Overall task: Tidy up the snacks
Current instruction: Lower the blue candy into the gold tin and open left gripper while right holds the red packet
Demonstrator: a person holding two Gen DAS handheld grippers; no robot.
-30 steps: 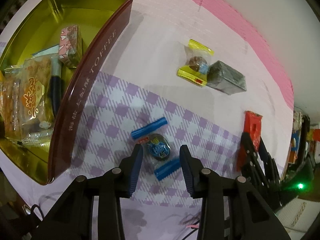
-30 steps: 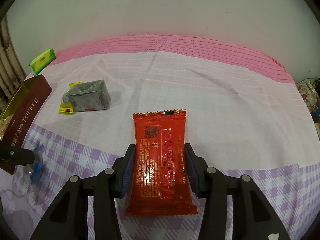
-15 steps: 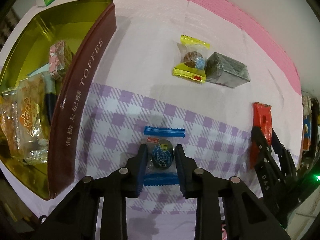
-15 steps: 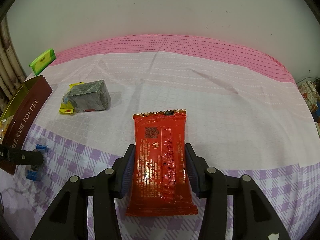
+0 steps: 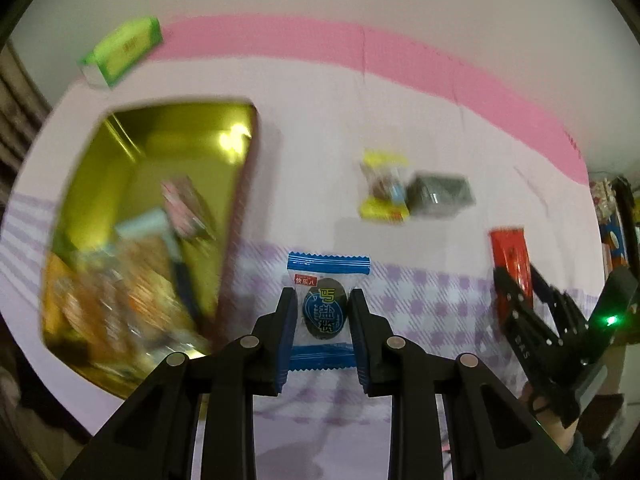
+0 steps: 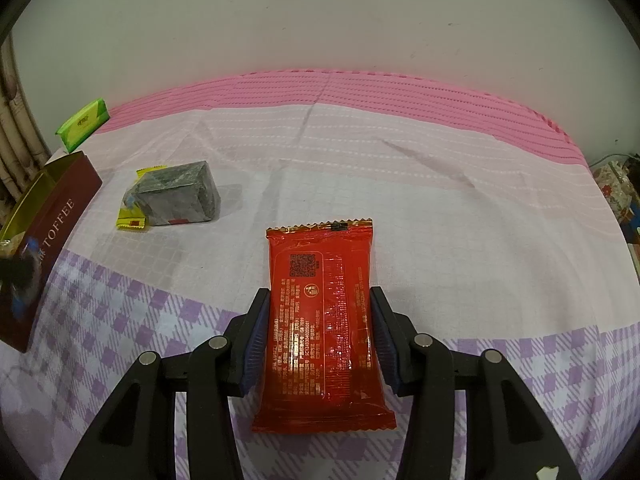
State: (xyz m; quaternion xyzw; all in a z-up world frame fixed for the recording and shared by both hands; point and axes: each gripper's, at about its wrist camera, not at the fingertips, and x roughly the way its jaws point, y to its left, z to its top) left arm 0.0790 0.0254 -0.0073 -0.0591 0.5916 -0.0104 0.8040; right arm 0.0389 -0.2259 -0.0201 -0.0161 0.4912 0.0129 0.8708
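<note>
Left wrist view: left hand-held gripper (image 5: pixel 323 312) is clamped on the blue candy (image 5: pixel 325 309), long axis along its fingers; the toffee tin (image 5: pixel 168 148) lies at ten o'clock. Right hand-held gripper (image 6: pixel 318 334) brackets the red packet (image 6: pixel 322 324) on the worktop (image 6: pixel 460 248), grip uncertain.

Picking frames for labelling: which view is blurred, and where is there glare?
Left wrist view: motion blur smears the gold toffee tin and its snacks, glare spots its inner wall; the blue-wrapped candy between the fingers stays sharp. Right wrist view: sharp, mild sheen on the red foil packet.
</note>
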